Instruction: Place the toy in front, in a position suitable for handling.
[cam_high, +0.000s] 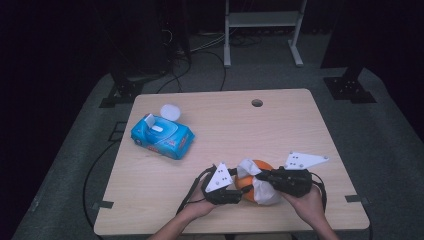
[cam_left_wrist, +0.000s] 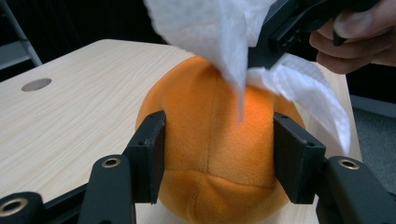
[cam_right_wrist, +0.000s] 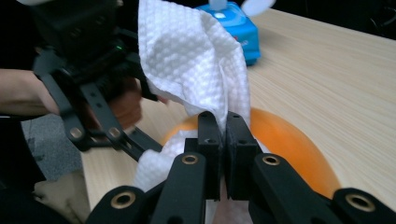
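An orange plush ball (cam_high: 261, 165) rests on the wooden table (cam_high: 220, 125) near its front edge. My left gripper (cam_left_wrist: 219, 151) reaches in from the left, and its two pads press the ball's (cam_left_wrist: 210, 186) sides. A white paper wipe (cam_high: 266, 193) is draped over the top and right side of the ball. My right gripper (cam_right_wrist: 224, 135) is shut on a fold of this wipe (cam_right_wrist: 191, 60), just above the ball (cam_right_wrist: 292, 144). In the high view both grippers meet at the ball, the left gripper (cam_high: 244, 189) beside the right gripper (cam_high: 260, 175).
A blue pack of wet wipes (cam_high: 162, 136) lies at the left of the table with its flap up, and a round white lid (cam_high: 170, 111) sits just behind it. A cable hole (cam_high: 257, 103) is near the far edge. A metal stand (cam_high: 262, 30) is on the floor beyond.
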